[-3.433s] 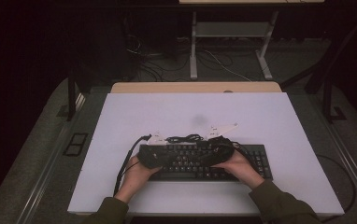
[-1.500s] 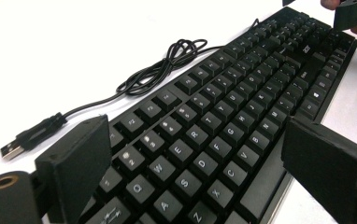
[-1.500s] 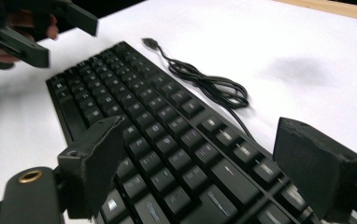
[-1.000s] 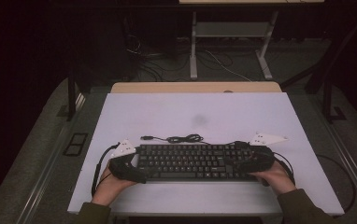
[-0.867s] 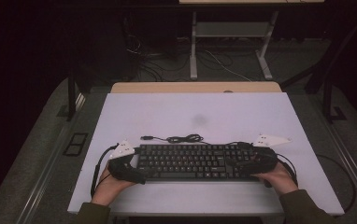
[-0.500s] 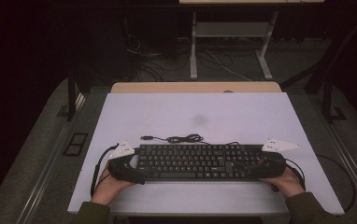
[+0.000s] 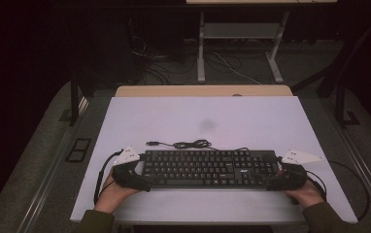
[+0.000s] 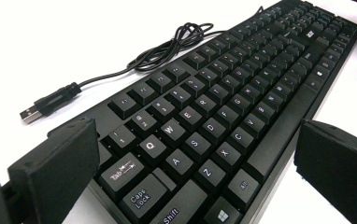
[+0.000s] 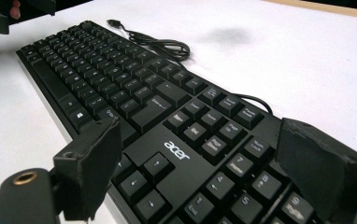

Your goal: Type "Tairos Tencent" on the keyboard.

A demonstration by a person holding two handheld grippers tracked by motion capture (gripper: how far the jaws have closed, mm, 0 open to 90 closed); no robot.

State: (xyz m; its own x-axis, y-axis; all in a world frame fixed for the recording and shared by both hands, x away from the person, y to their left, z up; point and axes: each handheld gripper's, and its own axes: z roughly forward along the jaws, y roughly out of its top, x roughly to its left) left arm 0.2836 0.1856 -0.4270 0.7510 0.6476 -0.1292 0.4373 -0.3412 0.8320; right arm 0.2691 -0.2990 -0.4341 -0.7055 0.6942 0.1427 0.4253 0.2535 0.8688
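Near the front edge of the white surface lies the black keyboard — its coiled USB cable just behind it. Left hand-held gripper and right hand-held gripper sit at opposite ends, jaws spread astride the keyboard's corners — nothing pinched.

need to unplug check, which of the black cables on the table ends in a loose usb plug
The keyboard's cable, coiled behind the keyboard; its USB plug lies free, while the others run to the grippers.
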